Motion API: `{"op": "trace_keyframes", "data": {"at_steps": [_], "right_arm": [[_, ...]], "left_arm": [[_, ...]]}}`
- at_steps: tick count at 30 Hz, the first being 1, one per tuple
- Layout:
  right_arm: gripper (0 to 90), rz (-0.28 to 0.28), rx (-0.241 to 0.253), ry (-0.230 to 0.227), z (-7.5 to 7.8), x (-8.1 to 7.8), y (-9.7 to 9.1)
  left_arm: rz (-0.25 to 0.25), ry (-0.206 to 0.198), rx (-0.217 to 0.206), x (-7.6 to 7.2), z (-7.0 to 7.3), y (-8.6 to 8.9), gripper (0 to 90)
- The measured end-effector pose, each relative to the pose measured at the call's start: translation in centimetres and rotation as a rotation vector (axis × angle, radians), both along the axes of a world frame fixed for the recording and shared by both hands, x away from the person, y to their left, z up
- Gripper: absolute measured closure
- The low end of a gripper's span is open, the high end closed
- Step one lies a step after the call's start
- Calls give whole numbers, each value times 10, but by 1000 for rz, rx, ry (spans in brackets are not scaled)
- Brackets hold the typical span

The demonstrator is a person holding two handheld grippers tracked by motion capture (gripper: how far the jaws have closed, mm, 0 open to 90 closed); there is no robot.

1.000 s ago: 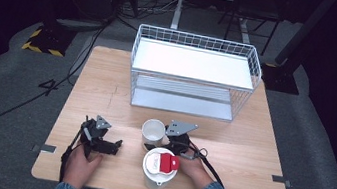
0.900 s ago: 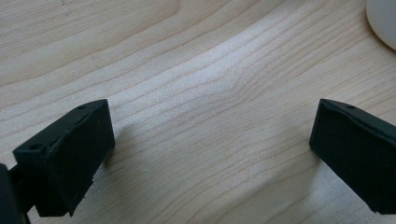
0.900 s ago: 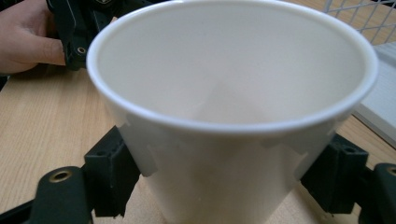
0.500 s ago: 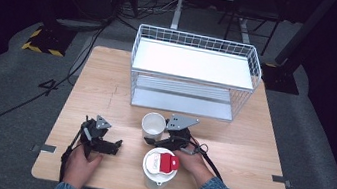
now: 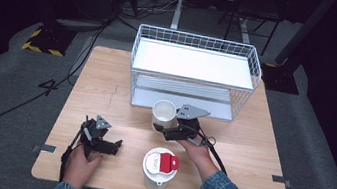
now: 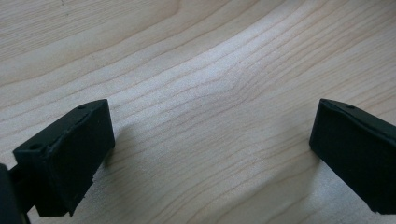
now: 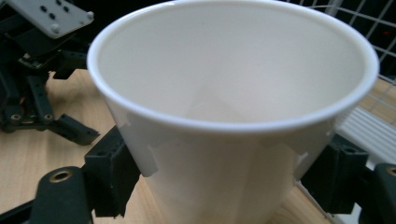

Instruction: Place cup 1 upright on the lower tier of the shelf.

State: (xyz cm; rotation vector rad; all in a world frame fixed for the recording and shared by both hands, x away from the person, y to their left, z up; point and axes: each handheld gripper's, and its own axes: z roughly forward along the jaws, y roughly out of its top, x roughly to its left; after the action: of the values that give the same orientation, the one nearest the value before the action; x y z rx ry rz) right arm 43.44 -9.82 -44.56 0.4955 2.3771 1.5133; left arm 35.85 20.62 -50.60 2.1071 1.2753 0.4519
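Observation:
A white paper cup (image 5: 164, 110) is held off the table in front of the wire rack, with my right gripper (image 5: 160, 127) shut on its lower wall. In the right gripper view the cup (image 7: 233, 107) stands upright and empty, and the black pads (image 7: 109, 175) press on both of its sides. My left gripper (image 5: 113, 146) rests on the wooden table (image 5: 258, 153) at the front left. Its jaws stand wide open in the left gripper view, where the left gripper (image 6: 210, 154) has bare wood between its fingers (image 6: 70, 149).
A white wire rack (image 5: 194, 63) with a white top shelf and a lower shelf stands at the back middle of the table. A white round container with a red lid (image 5: 160, 166) sits near the front edge between the two hands.
My right gripper has risen with the cup and carried it a little toward the rack. The left gripper has stayed where it was.

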Motion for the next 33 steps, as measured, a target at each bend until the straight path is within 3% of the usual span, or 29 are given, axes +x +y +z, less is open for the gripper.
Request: {"op": "trace_keyframes", "data": {"at_steps": [18, 26, 33], "right_arm": [[226, -187, -3, 11, 12, 36, -26], [226, -244, 2, -5, 11, 48, -32], [225, -327, -6, 6, 7, 62, -34]], "left_arm": [[-1, 1, -2, 1, 0, 0, 4], [-1, 1, -2, 1, 0, 0, 4], [-1, 1, -2, 1, 0, 0, 4]]}}
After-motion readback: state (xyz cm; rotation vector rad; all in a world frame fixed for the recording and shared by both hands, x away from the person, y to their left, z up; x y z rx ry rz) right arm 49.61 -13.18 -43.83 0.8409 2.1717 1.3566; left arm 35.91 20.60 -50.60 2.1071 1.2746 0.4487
